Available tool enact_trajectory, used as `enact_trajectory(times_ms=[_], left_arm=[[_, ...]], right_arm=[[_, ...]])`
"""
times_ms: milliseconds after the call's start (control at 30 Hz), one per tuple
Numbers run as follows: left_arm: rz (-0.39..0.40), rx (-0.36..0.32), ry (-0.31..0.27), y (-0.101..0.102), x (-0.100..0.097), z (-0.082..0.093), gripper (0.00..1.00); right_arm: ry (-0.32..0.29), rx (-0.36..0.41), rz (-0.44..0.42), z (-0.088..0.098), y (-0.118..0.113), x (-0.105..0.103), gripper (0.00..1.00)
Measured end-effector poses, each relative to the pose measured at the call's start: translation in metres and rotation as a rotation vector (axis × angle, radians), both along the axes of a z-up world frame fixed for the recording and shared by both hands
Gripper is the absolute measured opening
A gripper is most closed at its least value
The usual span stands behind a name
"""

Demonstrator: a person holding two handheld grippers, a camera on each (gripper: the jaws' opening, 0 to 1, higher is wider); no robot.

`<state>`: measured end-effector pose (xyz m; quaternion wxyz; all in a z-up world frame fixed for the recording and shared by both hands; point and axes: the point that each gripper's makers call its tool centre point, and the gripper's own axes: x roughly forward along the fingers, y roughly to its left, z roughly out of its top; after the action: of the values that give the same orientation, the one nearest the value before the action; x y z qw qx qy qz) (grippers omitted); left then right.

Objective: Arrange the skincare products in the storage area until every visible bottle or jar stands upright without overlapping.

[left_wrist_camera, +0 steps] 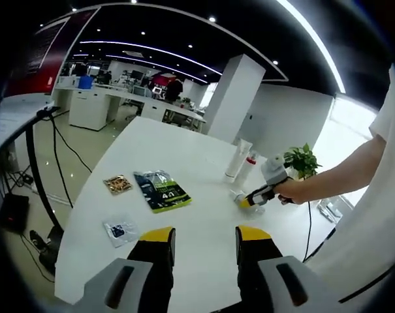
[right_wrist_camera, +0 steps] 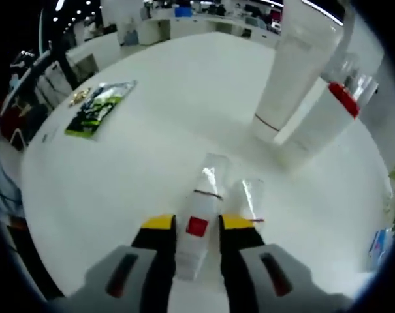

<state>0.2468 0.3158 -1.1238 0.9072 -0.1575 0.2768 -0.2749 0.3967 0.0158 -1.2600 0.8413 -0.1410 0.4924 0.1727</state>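
Nearest in the right gripper view: right gripper (right_wrist_camera: 197, 229), yellow-tipped jaws closed against a small white bottle (right_wrist_camera: 198, 229) with a red square label and a clear cap, lying flat between them and pointing ahead over the white table (right_wrist_camera: 151, 124). Just beside its right jaw, touching or nearly so, a small clear jar (right_wrist_camera: 247, 198), resting on the table. Farther ahead and to the right, a tall white tube (right_wrist_camera: 292, 72), upright on its cap end, with a thin dark band near the base. Just right of that, a white spray bottle (right_wrist_camera: 320, 124) with a red collar and clear cap, leaning in this tilted view; cannot tell whether truly upright. Far ahead to the left, well apart, a green-and-black packet (right_wrist_camera: 96, 109) lying flat, with a small gold packet (right_wrist_camera: 79, 96) beside it.

In the left gripper view: left gripper (left_wrist_camera: 205, 240), jaws parted wide with nothing between them, hovering above the near table edge. Ahead and slightly left, the green-and-black packet (left_wrist_camera: 161, 190) and gold packet (left_wrist_camera: 117, 184); closer on the left, a small clear sachet (left_wrist_camera: 119, 230). Ahead to the right, the right gripper (left_wrist_camera: 248, 200) held by a hand (left_wrist_camera: 294, 191), low at the table by the tube (left_wrist_camera: 239, 158) and spray bottle (left_wrist_camera: 249, 164), both standing. Behind those, a potted plant (left_wrist_camera: 301, 160).
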Motion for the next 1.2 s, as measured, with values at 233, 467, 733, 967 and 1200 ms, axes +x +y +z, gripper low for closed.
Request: enact_trajectory(times_ms=[233, 467, 733, 967, 1200], left_arm=[[0.007, 0.005, -0.004, 0.004, 0.006, 0.001, 0.37], [0.006, 0.004, -0.007, 0.003, 0.013, 0.002, 0.37], [-0.029, -0.017, 0.003, -0.014, 0.02, 0.0, 0.37], [-0.059, -0.097, 0.021, -0.032, 0.024, 0.004, 0.38], [-0.074, -0.243, 0.069, -0.048, 0.02, 0.009, 0.42]], right_arm=[[0.007, 0.033, 0.016, 0.0, 0.004, 0.0, 0.18], [-0.003, 0.058, 0.052, 0.003, 0.013, -0.002, 0.17], [-0.098, 0.21, 0.091, 0.036, 0.052, 0.001, 0.17], [-0.175, 0.363, 0.201, 0.074, 0.104, -0.02, 0.17], [-0.235, 0.529, 0.379, 0.121, 0.178, -0.058, 0.17]])
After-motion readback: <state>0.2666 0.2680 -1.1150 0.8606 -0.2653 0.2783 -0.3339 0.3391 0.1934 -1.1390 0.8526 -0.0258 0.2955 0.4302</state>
